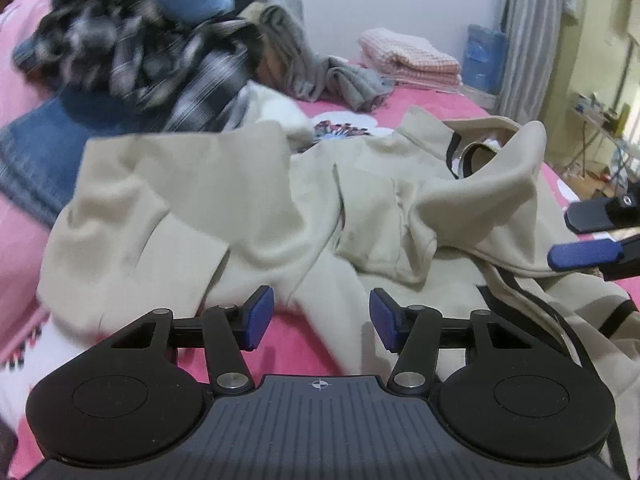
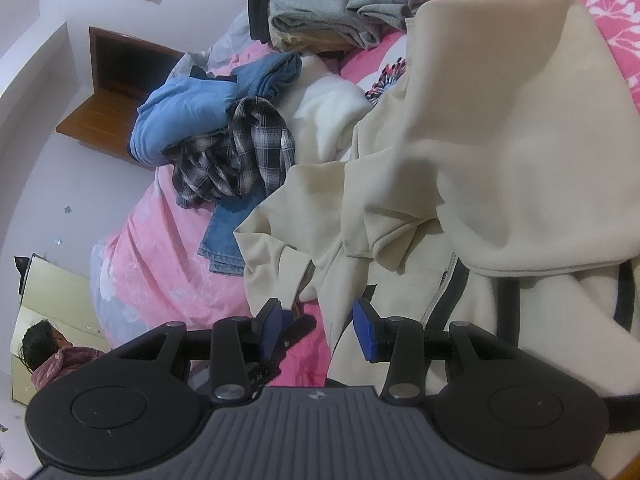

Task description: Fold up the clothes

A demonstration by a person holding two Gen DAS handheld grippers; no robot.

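A beige fleece jacket (image 1: 248, 216) with black trim and a zip lies crumpled across the pink bedspread (image 1: 296, 356), its hood or collar bulging up at the right. My left gripper (image 1: 322, 318) is open just in front of the jacket's near edge, nothing between its blue pads. At the right edge of the left wrist view, my right gripper (image 1: 576, 236) hovers open beside the raised fold. In the right wrist view the jacket (image 2: 500, 152) fills the right half, and the right gripper (image 2: 319, 329) is open with the jacket's lower edge lying between the fingers, not pinched.
A heap of clothes sits behind the jacket: a plaid shirt (image 2: 240, 156), blue denim (image 2: 188, 116), grey garments (image 2: 320, 12) and a white piece (image 2: 332, 108). Folded pink checked cloth (image 1: 412, 60) lies at the far bed edge. A mirror (image 2: 52, 320) reflects a person.
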